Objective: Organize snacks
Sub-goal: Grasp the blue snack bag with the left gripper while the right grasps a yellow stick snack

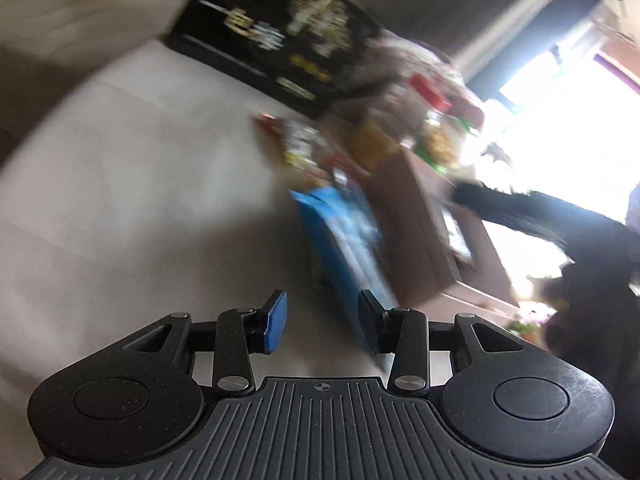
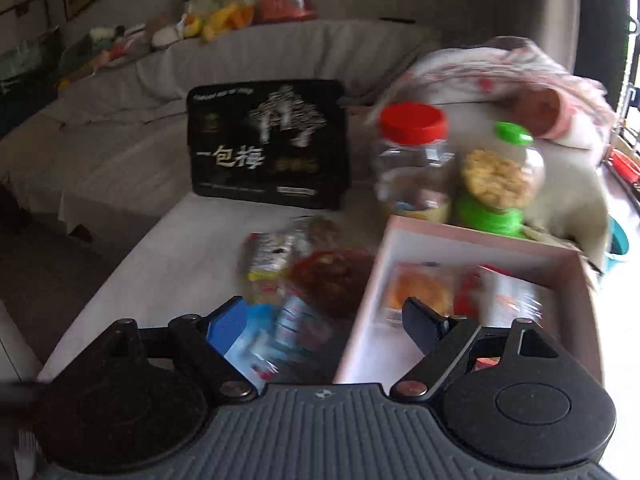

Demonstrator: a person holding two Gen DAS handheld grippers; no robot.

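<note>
Blue snack pkt (image 2: 264, 336) lies w/ long axis running away just ahead of R gripper (image 2: 324, 320), jaws wide, empty; L gripper (image 1: 320, 320) part-open, empty, pkt off its right pad.

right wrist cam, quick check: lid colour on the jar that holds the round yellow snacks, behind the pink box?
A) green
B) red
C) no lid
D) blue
A: the jar of yellow snacks wears a green lid and sits on a green base; the red lid belongs to the clear jar beside it, both behind the pink box.
</note>
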